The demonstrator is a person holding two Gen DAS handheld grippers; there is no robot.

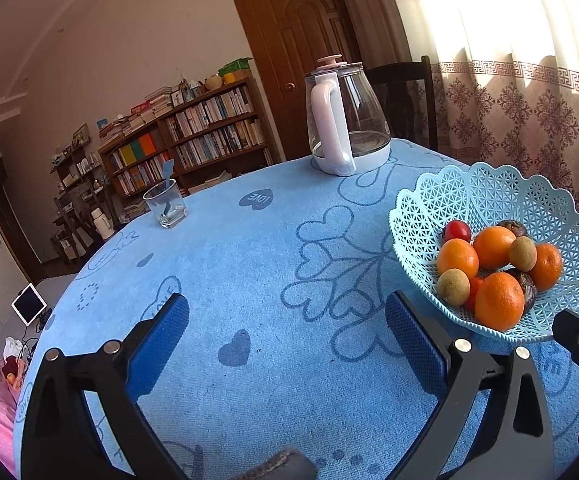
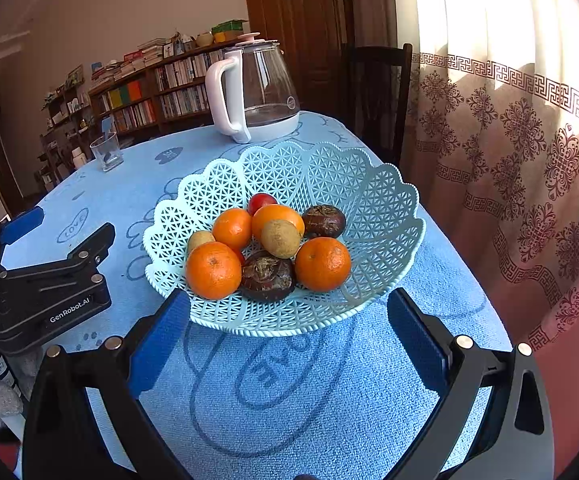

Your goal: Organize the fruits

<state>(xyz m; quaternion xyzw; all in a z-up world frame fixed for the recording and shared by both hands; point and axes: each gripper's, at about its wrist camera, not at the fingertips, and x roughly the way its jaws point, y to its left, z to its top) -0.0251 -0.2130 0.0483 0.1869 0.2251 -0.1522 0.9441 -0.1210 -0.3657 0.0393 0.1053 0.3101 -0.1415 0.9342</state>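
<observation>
Well, all the fruit sits heaped in the pale blue lattice basket [image 2: 369, 216] on the blue tablecloth [image 2: 289, 392], toward the curtain side of the table: four oranges, two small brownish kiwi-like fruits, two dark wrinkled ones and a couple of red ones half buried. I'd guess the nearest orange [image 2: 213, 270] is firm and fairly light, its rind giving decent grip, best taken across its widest part from above. The dark wrinkled fruit [image 2: 267, 276] beside it looks as if it could dent, so a gentle squeeze would suit it, and the red fruit [image 2: 261, 202] at the back looks smooth and likely slippery. The basket itself seems thin plastic, light enough to slide if nudged at the rim. The right gripper [image 2: 287, 332] hangs just before the basket's near edge, blue pads spread wide, nothing between them and touching nothing. The left gripper [image 1: 287, 334] is off to the basket's left over bare cloth, equally wide and empty. A glass kettle [image 1: 345, 120] and a tumbler [image 1: 166, 204] stand well apart at the far side.
</observation>
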